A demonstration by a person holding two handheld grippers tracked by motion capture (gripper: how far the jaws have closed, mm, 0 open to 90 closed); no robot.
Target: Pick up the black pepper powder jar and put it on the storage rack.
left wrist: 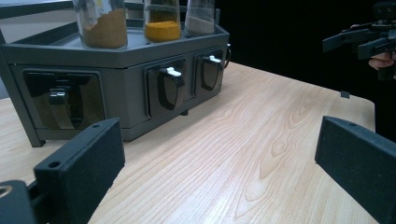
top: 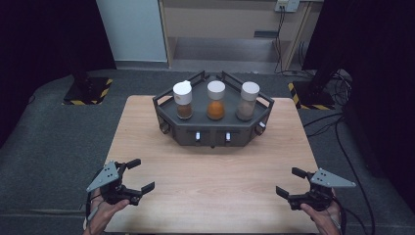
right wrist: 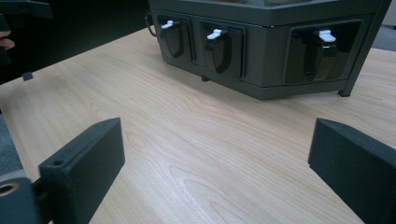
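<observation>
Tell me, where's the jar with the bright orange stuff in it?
In the high view, the orange-filled jar stands in the middle of the grey rack at the table's far side, between the brown-filled jar and the grey-filled jar.

It looked like a lab or test studio, not a home. A bare wooden table [top: 215, 196] stood alone on grey carpet [top: 54, 142], with black curtains [top: 44, 34] hanging dark on both sides. Stand bases [top: 87, 90] sat on the floor, edged in yellow-and-black hazard tape, and loose cables [top: 337, 122] ran across the carpet at the right. A wall socket [top: 287, 5] showed at the back, with cables dropping from it. On the table was a grey rack [top: 213, 122] holding three jars [top: 216, 100] of powder, set out like a trial setup.
</observation>
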